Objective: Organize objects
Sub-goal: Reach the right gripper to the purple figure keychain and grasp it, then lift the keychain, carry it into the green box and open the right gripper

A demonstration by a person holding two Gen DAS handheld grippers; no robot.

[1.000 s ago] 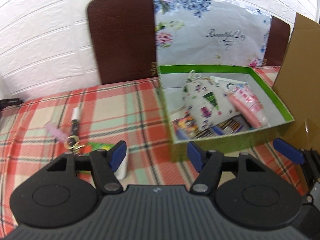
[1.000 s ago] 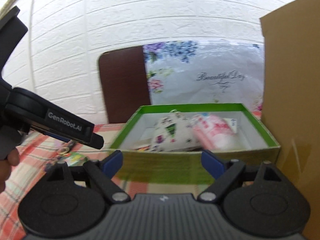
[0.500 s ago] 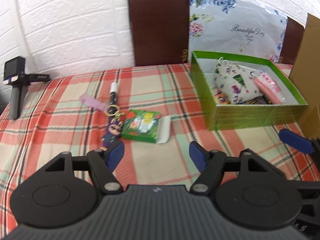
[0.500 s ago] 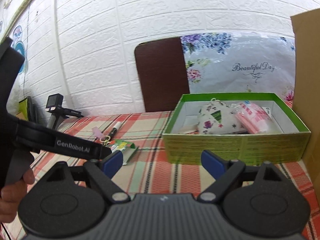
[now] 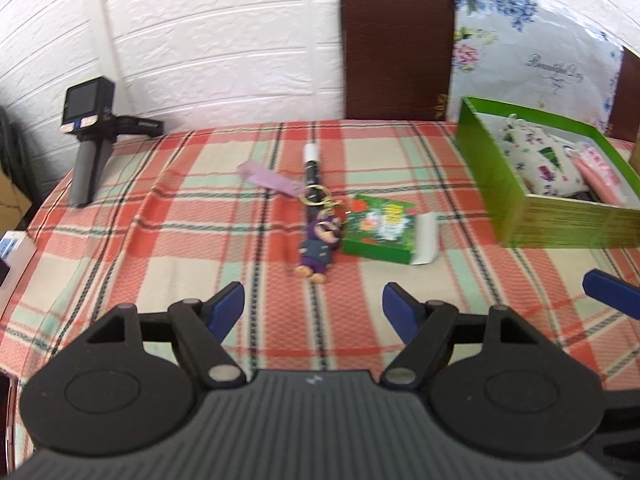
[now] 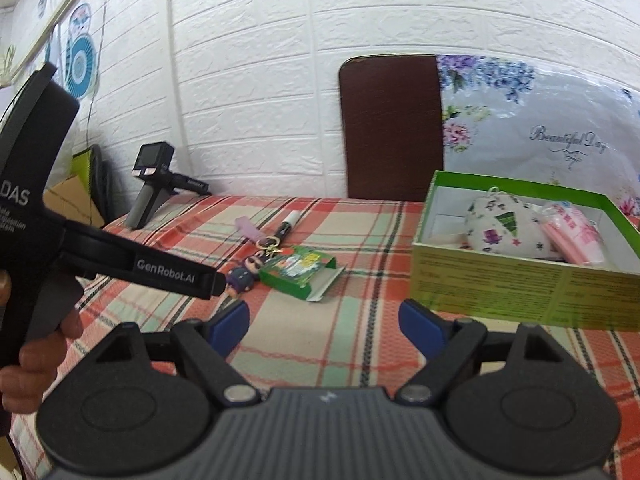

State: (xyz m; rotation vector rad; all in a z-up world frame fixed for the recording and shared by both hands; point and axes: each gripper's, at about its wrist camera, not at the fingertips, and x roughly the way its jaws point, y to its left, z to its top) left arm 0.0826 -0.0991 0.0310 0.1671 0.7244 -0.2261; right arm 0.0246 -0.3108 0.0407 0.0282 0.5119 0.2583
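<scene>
A green box [image 5: 560,220] [image 6: 520,284] stands at the right of the plaid table, holding a patterned pouch [image 5: 540,164] [image 6: 504,228] and a pink tube [image 5: 600,176] [image 6: 576,236]. On the cloth lie a small green card box [image 5: 380,228] [image 6: 300,266], a purple figure keychain [image 5: 320,240] [image 6: 244,274], a black marker [image 5: 311,168] [image 6: 286,226] and a lilac tag [image 5: 266,176] [image 6: 250,230]. My left gripper [image 5: 312,304] is open and empty, short of the keychain. My right gripper [image 6: 324,322] is open and empty, short of the green box.
A small camera on a grip [image 5: 90,136] [image 6: 154,184] stands at the table's far left. A brown chair back [image 5: 396,40] and a floral bag [image 5: 540,64] are behind the table. A white box [image 5: 12,252] sits at the left edge.
Both grippers have pulled back and swung left from the green box. The loose items on the cloth have come into full view. Both stay open.
</scene>
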